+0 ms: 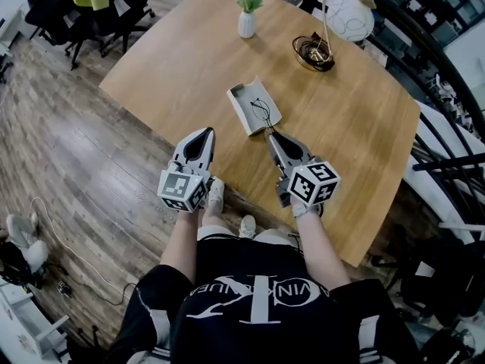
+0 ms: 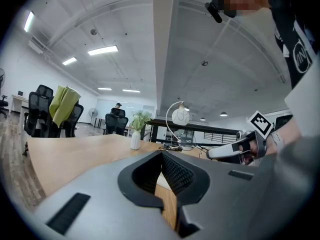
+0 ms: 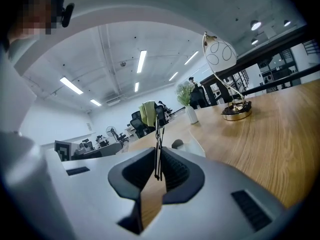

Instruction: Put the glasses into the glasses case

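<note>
My right gripper [image 3: 158,153] has its jaws drawn nearly together, pinching the thin black arms of the glasses [image 3: 158,134], which stand upright between the pads. From above, the glasses [image 1: 261,111] hang over the right half of the open glasses case [image 1: 241,97], with my right jaw tips just at the case's near corner. I cannot tell whether the frame rests on the case or is held clear of it. In my right gripper view the pale case [image 3: 196,146] shows just past the jaws.

My left gripper [image 2: 161,156] has its jaws together at the tips with nothing between them, only bare wood showing through the gap behind. It sits near the table's [image 1: 174,74] near edge, left of the case and apart from it.

Both of my forearms reach forward from my body, roughly side by side. The left gripper points level across the table and the right tips slightly down toward the case. Farther off on the table stand a white vase [image 1: 247,23] of flowers and a globe lamp [image 1: 347,17].
</note>
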Action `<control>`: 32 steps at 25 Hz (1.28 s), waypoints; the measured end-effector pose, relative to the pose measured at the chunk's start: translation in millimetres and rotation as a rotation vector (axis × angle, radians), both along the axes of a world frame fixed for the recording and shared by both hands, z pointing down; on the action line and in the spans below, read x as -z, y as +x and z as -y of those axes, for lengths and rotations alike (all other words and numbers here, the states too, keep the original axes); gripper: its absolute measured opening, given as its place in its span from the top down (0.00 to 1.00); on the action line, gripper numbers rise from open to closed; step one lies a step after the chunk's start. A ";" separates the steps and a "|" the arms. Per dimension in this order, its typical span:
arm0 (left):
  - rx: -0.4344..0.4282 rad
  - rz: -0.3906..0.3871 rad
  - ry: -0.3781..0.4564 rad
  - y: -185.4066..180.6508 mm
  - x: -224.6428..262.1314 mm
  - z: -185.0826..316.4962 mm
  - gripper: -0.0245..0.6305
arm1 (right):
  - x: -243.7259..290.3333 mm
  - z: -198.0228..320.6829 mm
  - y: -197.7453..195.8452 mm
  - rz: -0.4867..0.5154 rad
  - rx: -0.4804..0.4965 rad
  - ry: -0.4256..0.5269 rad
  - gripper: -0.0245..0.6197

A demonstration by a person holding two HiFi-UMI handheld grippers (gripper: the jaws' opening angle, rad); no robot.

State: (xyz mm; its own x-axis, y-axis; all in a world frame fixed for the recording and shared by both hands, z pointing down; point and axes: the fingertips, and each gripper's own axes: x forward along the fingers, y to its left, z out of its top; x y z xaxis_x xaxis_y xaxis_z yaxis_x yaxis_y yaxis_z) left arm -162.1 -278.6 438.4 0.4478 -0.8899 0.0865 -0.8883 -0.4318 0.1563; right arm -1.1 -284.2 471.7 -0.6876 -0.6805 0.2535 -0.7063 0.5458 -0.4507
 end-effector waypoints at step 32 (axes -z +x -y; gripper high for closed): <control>-0.140 0.015 -0.049 -7.6 -32.7 108.8 0.94 | -55.5 78.9 -32.8 -0.130 -0.066 -0.210 0.88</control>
